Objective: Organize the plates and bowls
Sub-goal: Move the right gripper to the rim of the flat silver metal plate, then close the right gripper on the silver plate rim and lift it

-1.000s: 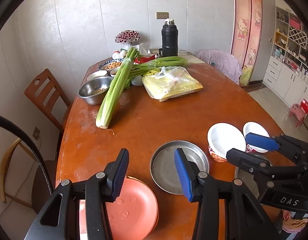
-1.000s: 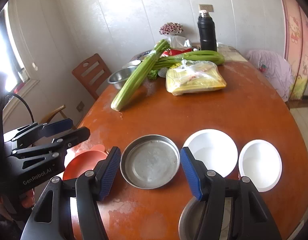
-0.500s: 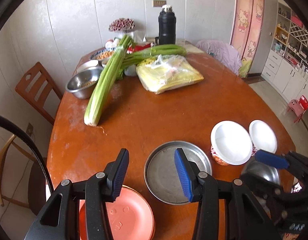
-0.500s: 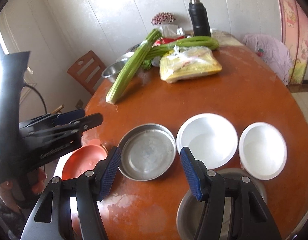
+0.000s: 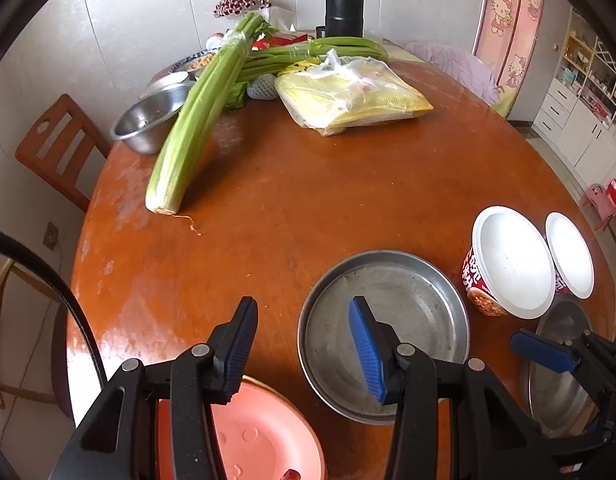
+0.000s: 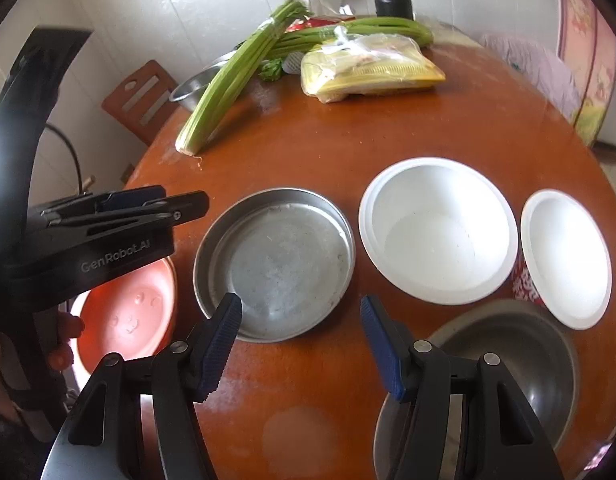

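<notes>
Both hand-held grippers, left (image 5: 301,344) and right (image 6: 299,344), gape empty above the table (image 5: 308,184); metal plate (image 6: 273,264) at twelve o'clock. Right view alone shows fingers (image 6: 63,340); orange plate (image 5: 259,436) half-hidden.

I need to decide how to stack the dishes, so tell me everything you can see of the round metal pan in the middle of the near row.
The metal pan is round and shallow, with a flat base and a low upright rim, in dull, scuffed silver-grey metal. It is empty and sits flat on the wooden table. The pink plate lies to its left and the large white bowl to its right, both apart from it. The right tongs hover open at its near rim; whether they touch it is unclear.
</notes>
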`<state>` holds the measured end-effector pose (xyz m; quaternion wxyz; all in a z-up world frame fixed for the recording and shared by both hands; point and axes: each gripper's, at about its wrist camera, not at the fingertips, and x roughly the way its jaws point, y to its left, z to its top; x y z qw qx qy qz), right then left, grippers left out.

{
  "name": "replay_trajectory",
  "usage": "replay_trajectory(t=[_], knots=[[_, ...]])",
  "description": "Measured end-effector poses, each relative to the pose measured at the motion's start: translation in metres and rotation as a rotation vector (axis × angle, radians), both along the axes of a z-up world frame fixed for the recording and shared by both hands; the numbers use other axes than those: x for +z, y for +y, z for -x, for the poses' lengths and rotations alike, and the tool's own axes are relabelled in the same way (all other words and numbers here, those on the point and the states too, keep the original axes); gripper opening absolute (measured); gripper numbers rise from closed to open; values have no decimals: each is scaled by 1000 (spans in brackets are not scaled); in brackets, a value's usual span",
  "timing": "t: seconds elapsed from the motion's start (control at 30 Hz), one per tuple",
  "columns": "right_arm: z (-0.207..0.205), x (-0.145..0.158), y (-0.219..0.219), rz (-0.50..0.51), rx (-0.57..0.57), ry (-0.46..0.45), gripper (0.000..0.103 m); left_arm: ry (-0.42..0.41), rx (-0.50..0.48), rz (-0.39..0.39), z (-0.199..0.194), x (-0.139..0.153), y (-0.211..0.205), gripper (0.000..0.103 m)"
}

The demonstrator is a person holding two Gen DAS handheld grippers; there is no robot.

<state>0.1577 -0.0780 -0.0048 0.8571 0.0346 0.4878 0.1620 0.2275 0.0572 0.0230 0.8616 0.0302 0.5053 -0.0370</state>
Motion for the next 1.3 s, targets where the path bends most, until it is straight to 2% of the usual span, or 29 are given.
replay_trajectory(t=[0.2,0.5,0.77,0.93,1.1,1.17,1.23,1.3], knots=[[-8,-10,7,33,-15,31,64,32,-2,55,-6,-10,5,47],[-24,-23,9,45,-27,78,64,54,-19,49,-16,-25,2,48],[-36,-36,6,58,-38,130,64,105,-53,31,-20,-42,-5,48],[-41,-37,7,72,-43,118,63,125,-45,10,-25,-51,-4,48],[-46,-39,10,94,-42,106,57,142,-44,27,-30,-58,-3,47],[-48,-39,11,110,-37,99,48,155,-50,34,-31,-61,-4,47],[-48,-38,15,123,-18,85,44,160,-56,41,-32,-62,-5,47],[-47,-39,18,131,-3,82,44,174,-69,58,-32,-65,-7,46]])
